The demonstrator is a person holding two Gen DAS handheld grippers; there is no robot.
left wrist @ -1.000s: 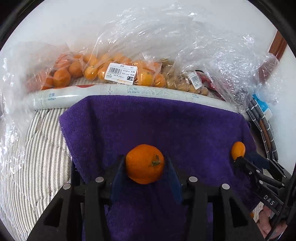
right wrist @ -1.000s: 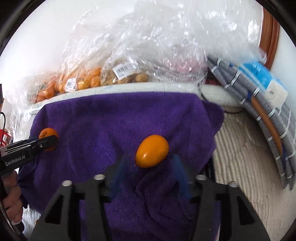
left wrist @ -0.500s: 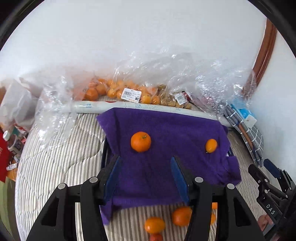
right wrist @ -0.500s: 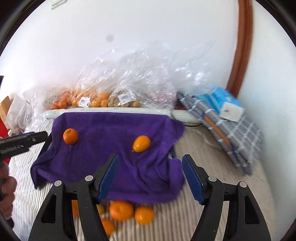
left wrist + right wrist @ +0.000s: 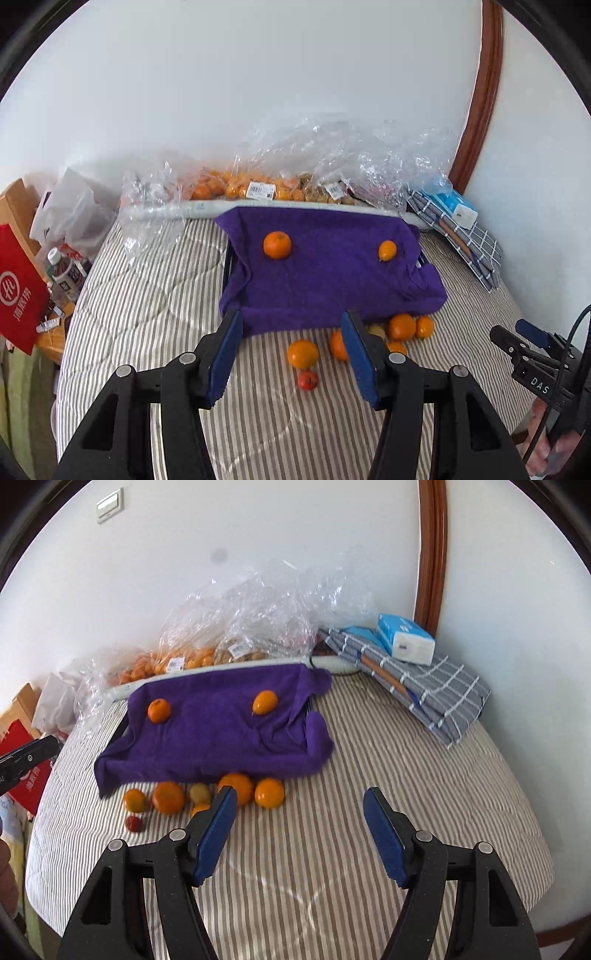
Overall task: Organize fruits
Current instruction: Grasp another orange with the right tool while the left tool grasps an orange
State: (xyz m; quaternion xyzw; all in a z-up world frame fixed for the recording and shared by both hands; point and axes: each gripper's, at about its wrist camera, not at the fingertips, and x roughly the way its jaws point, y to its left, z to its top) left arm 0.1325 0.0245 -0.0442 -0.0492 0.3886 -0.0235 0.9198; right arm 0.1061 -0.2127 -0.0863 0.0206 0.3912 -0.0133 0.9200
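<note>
A purple towel (image 5: 332, 280) (image 5: 221, 738) covers a tray on the striped bed. On it lie a round orange (image 5: 277, 244) (image 5: 159, 710) at the left and a smaller oval orange fruit (image 5: 387, 250) (image 5: 265, 702) at the right. Several loose oranges (image 5: 303, 353) (image 5: 168, 796) and a small red fruit (image 5: 307, 380) (image 5: 133, 823) lie on the bed in front of the towel. My left gripper (image 5: 291, 354) is open and empty, above the bed before the towel. My right gripper (image 5: 299, 834) is open and empty, farther right.
Clear plastic bags of oranges (image 5: 236, 188) (image 5: 177, 661) line the wall behind the towel. A folded grey checked cloth (image 5: 417, 686) with a blue tissue pack (image 5: 404, 638) lies at the right. A red bag (image 5: 18, 295) and bottles (image 5: 62, 273) stand left of the bed.
Both grippers let go of their fruits on the towel, opened, and pulled back and up. The loose fruits in front of the towel came into view.
</note>
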